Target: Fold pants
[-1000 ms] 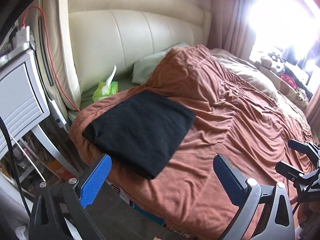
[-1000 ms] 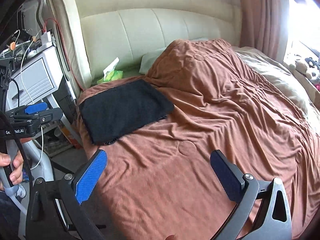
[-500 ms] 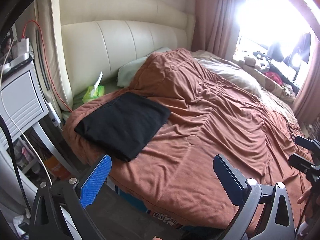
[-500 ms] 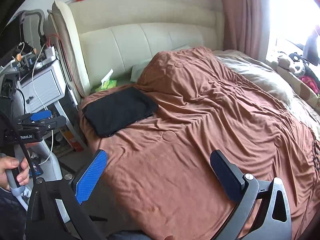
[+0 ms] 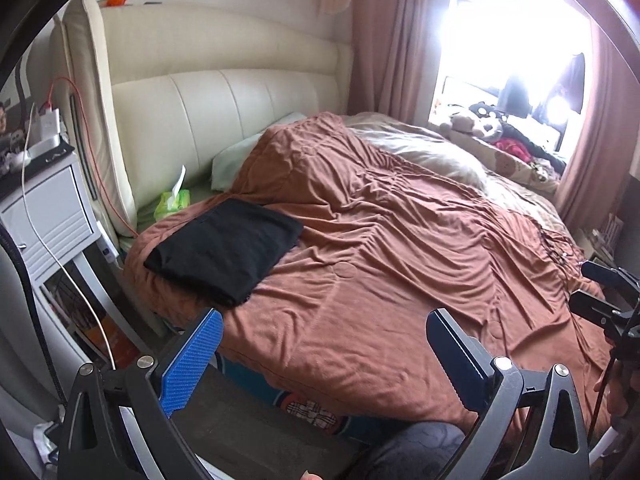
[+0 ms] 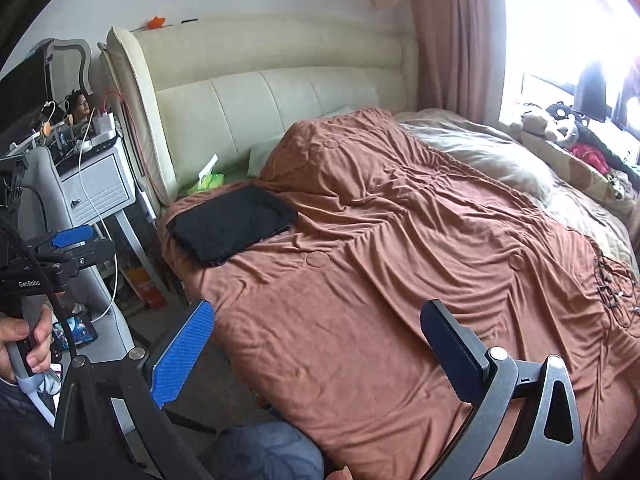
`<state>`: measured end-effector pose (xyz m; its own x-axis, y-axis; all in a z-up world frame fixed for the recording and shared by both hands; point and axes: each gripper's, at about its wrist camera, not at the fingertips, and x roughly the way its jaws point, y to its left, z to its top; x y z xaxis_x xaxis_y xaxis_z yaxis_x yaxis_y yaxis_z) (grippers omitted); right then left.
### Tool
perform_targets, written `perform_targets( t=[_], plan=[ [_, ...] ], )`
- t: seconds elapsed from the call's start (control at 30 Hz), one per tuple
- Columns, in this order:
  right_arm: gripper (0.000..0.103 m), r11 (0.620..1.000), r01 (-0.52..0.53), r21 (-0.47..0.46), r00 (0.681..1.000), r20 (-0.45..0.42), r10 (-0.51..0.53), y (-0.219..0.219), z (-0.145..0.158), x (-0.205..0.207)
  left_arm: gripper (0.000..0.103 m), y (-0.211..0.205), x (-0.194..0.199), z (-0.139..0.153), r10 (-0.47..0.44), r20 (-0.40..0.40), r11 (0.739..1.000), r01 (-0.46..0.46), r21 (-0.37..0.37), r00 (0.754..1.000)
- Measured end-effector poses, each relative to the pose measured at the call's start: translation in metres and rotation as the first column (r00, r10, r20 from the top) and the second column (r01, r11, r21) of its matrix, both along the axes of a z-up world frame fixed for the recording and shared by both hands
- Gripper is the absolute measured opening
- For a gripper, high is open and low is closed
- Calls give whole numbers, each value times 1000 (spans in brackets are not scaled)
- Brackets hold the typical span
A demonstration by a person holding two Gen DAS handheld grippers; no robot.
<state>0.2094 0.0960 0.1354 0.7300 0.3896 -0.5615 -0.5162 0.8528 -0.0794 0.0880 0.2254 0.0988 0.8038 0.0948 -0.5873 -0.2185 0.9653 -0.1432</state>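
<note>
Lying near the head corner of the bed, on the brown blanket (image 5: 400, 264), are the black pants (image 5: 228, 250), recorded as a flat, squared packet of several layers. Just beside them, toward the cream headboard (image 5: 240, 108), a green tissue pack (image 5: 172, 204) is noted.

Handling, as judged: soft, limp, light fabric with no stiffness; layers are expected to slide apart and sag if only the top one is taken. Matte cloth, probably not slippery, not fragile. Folding is judged complete or nearly so.

Hold points, as judged: the thick folded edge facing the bedside, or two opposite corners pinched through all layers.

Left tool (image 5: 324, 348): jaws spread wide, nothing held, well apart from the pants. Right tool (image 6: 316, 340): likewise spread and empty, held over the blanket's near edge.
</note>
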Motion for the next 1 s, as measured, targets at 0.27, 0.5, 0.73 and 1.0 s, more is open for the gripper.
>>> perform_targets(
  t=[0.27, 0.5, 0.73, 1.0],
  plan=[
    [103, 999, 23, 26, 999, 32, -24, -23, 7, -52, 103, -26, -38, 6, -39, 30, 999, 39, 19, 999],
    [103, 999, 41, 21, 997, 60, -42, -37, 9, -90, 103, -49, -68, 7, -66, 61, 997, 64, 33, 996],
    [103, 997, 59, 39, 996, 62, -62, -56, 2, -123, 103, -67, -91, 2, -88, 81, 995, 83, 58, 993],
    [103, 993, 83, 79, 994, 64, -88, -82, -20, -148, 103, -83, -112, -15, -97, 113, 994, 91, 59, 989]
  ],
)
